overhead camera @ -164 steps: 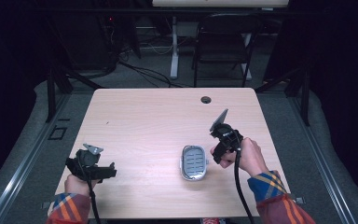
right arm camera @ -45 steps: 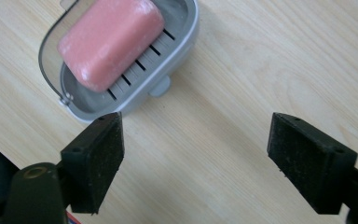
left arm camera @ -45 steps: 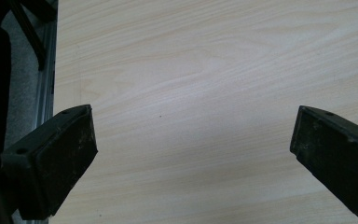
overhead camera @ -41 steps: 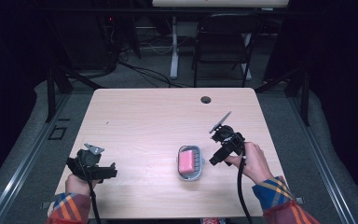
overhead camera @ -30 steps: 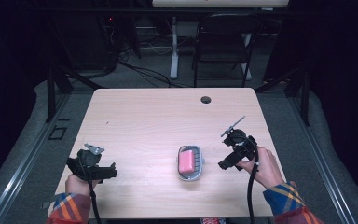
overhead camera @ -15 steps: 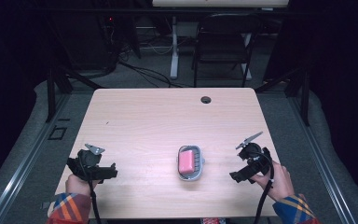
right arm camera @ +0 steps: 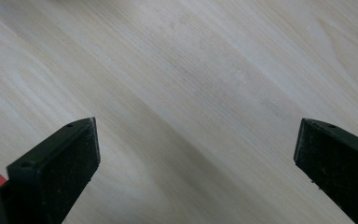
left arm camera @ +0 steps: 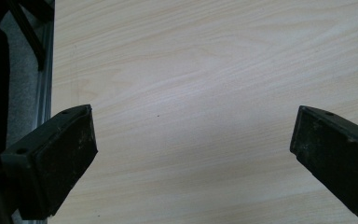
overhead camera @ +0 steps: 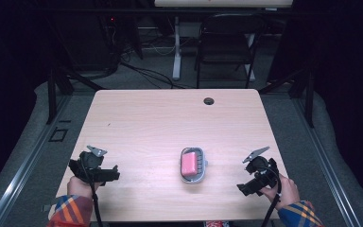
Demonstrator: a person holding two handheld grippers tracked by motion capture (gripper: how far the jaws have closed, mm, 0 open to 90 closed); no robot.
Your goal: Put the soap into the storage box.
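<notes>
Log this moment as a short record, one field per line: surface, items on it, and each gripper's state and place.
surface: light wooden table with a round hole near its far edge
item: grey soap dish near the table's middle front
dish contents: pink soap bar lying in it
left gripper: jaws wide apart, nothing between them, near the front left corner
right gripper: jaws wide apart, nothing between them, near the front right, apart from the dish
behind table: dark chair

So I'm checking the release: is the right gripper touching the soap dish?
Apart. The high view shows bare table between the right gripper and the soap dish; its own view shows open jaws over wood.
</notes>
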